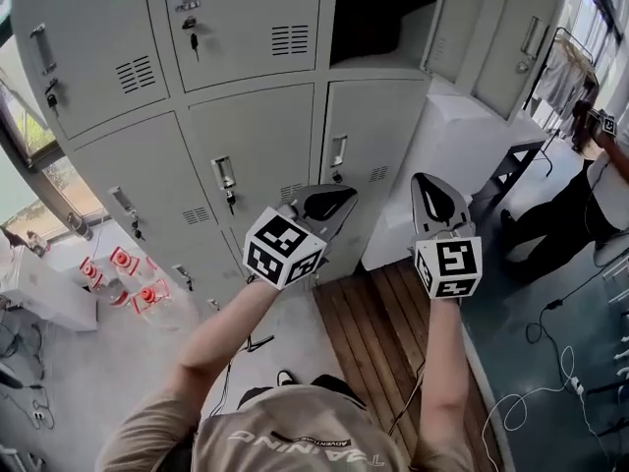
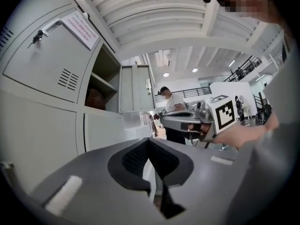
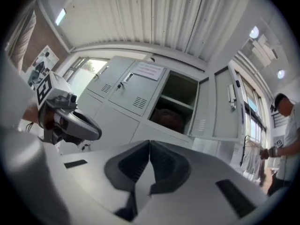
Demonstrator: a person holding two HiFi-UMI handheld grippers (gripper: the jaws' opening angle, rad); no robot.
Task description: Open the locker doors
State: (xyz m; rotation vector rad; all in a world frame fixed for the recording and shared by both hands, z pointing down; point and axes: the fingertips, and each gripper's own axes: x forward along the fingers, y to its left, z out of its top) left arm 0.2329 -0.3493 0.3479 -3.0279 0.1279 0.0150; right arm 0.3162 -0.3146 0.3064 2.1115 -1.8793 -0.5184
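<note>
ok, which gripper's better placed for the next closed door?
Probably left: the left gripper, shut and empty, sits just below the handle of the closed door under the open locker; the right gripper hangs further right.

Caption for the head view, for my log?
Left tongs and right tongs, shut and empty, raised before grey lockers; one upper compartment open.

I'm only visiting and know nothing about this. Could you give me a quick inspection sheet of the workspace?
Surface: wooden floor strip in front of the lockers.
Job's things: grey lockers; one upper compartment open, doors below and left of it closed, keys in some locks.
Clutter: red-labelled bottles at left; dark bundle in the open compartment.
Grippers: left gripper and right gripper both shut, empty, short of the doors.
Cables: white cables looped on the floor at right.
Surroundings: another person, clothes rack, white table.
</note>
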